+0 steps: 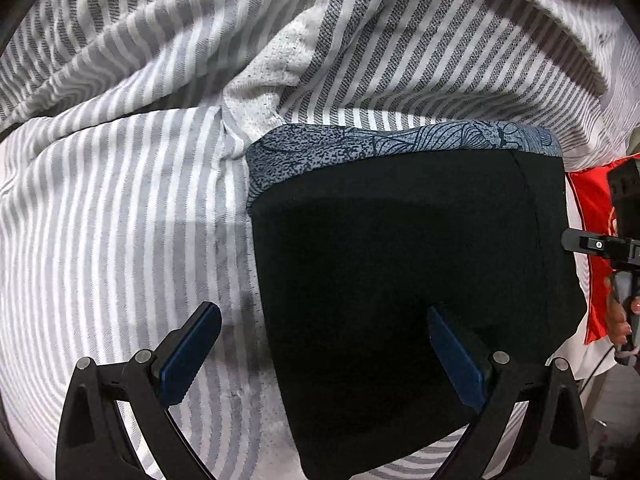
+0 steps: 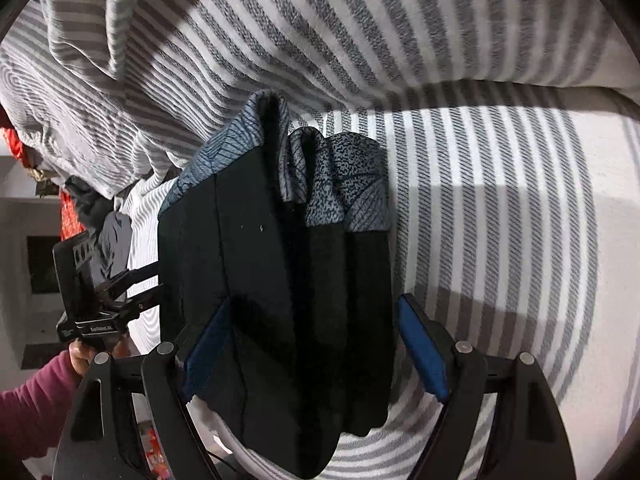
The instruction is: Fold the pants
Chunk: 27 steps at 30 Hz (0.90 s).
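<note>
- The left tool [image 1: 324,344] is seen spread wide, with nothing gripped; its blue-padded fingers [image 1: 188,356] are angled steeply down over the bed.
- One pad of the left tool is placed above the striped bedding [image 1: 120,220], the other above the black cloth; whether either is touched cannot be told.
- The right tool [image 2: 316,344] is likewise held wide open, and no cloth is pinched between its blue pads [image 2: 424,360].
- The folded pants [image 2: 280,280] are framed between the right tool's fingers, the nearer pad lying against or just over the dark fabric; contact cannot be confirmed.
- In the left wrist view the pants [image 1: 400,280] are laid flat on the bed, ahead of and partly beneath the tool, as a roughly squared black panel.
- A blue-grey patterned waistband [image 1: 400,142], printed with speckles and fine curved lines, is shown along the pants' far edge.
- In the right wrist view the pants are seen bunched in lengthwise folds, the waistband rumpled at the far end.
- The bedding is marked by grey and white stripes in a woven texture, heaped in soft ridges beyond the pants.
- A hand [image 2: 80,356] in a magenta sleeve [image 2: 32,408] is seen gripping the left tool's handle at the side of the right wrist view.
- Red fabric [image 1: 596,216] is glimpsed at the bed's edge.
</note>
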Each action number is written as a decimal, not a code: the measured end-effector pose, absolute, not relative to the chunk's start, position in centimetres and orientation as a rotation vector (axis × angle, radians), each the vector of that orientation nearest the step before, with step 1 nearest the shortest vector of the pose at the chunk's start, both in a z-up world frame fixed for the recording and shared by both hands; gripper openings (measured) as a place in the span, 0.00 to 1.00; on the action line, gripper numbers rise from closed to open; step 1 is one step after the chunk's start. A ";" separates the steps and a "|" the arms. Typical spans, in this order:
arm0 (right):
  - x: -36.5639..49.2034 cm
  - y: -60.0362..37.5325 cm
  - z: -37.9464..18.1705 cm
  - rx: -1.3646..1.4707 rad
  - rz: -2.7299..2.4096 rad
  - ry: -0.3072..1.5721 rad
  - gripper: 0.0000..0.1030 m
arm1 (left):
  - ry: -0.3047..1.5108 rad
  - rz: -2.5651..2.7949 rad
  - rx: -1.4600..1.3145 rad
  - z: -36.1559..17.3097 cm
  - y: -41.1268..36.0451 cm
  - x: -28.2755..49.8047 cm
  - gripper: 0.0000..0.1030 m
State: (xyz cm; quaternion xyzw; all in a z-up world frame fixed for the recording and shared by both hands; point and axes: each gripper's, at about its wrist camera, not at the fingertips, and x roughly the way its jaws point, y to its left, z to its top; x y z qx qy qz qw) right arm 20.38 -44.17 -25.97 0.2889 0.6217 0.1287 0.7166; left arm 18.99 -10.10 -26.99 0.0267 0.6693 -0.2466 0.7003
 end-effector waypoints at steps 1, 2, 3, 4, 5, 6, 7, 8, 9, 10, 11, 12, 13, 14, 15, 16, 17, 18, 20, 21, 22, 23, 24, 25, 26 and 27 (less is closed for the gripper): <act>20.5 -44.1 -26.1 0.647 0.295 1.375 0.82 | 1.494 -0.555 0.057 -27.3 -10.4 19.0 0.99; 20.6 -44.1 -26.2 0.655 0.302 1.373 0.82 | 1.498 -0.563 0.052 -27.4 -10.5 19.1 0.99; 20.7 -44.1 -26.3 0.662 0.312 1.372 0.82 | 1.500 -0.567 0.050 -27.9 -10.8 18.9 0.99; 20.8 -44.2 -26.3 0.665 0.322 1.373 0.82 | 1.503 -0.569 0.047 -28.2 -11.0 19.3 0.99; 20.9 -44.3 -26.4 0.666 0.328 1.375 0.82 | 1.506 -0.572 0.044 -28.7 -11.2 19.5 0.99; 20.9 -44.2 -26.4 0.667 0.334 1.377 0.82 | 1.508 -0.574 0.041 -28.9 -11.2 19.8 0.99; 21.0 -44.2 -26.4 0.669 0.340 1.377 0.82 | 1.511 -0.574 0.039 -29.3 -11.2 20.0 0.99; 20.9 -44.3 -26.4 0.672 0.343 1.377 0.82 | 1.516 -0.575 0.035 -29.5 -11.3 20.1 0.99; 21.0 -44.3 -26.4 0.678 0.347 1.378 0.82 | 1.525 -0.578 0.021 -29.7 -11.4 20.2 0.99; 21.0 -44.2 -26.5 0.686 0.348 1.377 0.82 | 1.537 -0.581 0.002 -29.9 -11.4 20.4 0.99; 21.0 -44.2 -26.6 0.695 0.350 1.377 0.82 | 1.550 -0.584 -0.023 -30.3 -11.3 20.6 0.99; 21.1 -44.1 -26.7 0.703 0.351 1.376 0.82 | 1.566 -0.587 -0.053 -30.7 -11.3 20.7 0.99; 21.3 -43.9 -26.9 0.707 0.351 1.376 0.82 | 1.579 -0.591 -0.080 -31.1 -11.3 20.8 0.99; 21.5 -43.6 -26.9 0.708 0.347 1.378 0.82 | 1.588 -0.596 -0.104 -31.4 -11.3 20.8 0.99; 21.6 -43.4 -27.0 0.709 0.343 1.379 0.82 | 1.595 -0.602 -0.125 -31.6 -11.4 20.8 0.99; 21.7 -43.2 -27.1 0.710 0.338 1.381 0.82 | 1.599 -0.608 -0.141 -31.8 -11.7 20.7 0.99; 21.7 -43.0 -27.2 0.708 0.331 1.385 0.82 | 1.598 -0.610 -0.148 -31.9 -11.9 20.6 0.99; 21.8 -42.8 -27.2 0.704 0.323 1.393 0.82 | 1.588 -0.608 -0.150 -32.0 -12.3 20.5 0.98; 22.0 -42.2 -27.2 0.692 0.303 1.406 0.79 | 1.554 -0.597 -0.141 -31.6 -13.2 19.7 0.93; 22.0 -42.0 -27.0 0.692 0.298 1.407 0.74 | 1.542 -0.592 -0.140 -31.3 -13.3 19.4 0.89; 21.9 -41.9 -26.9 0.697 0.297 1.402 0.71 | 1.530 -0.592 -0.141 -31.1 -13.4 19.2 0.84; 21.7 -41.9 -26.6 0.705 0.297 1.391 0.63 | 1.515 -0.592 -0.142 -30.7 -13.5 18.8 0.81; 21.4 -42.0 -26.4 0.719 0.298 1.380 0.60 | 1.506 -0.592 -0.139 -30.3 -13.6 18.6 0.75; 21.2 -42.1 -26.2 0.732 0.297 1.372 0.53 | 1.497 -0.593 -0.135 -30.0 -13.6 18.4 0.69; 21.0 -42.2 -26.0 0.748 0.297 1.363 0.49 | 1.489 -0.593 -0.131 -29.7 -13.8 18.3 0.67; 20.8 -42.3 -25.7 0.766 0.297 1.353 0.45 | 1.480 -0.589 -0.126 -29.2 -13.9 18.1 0.63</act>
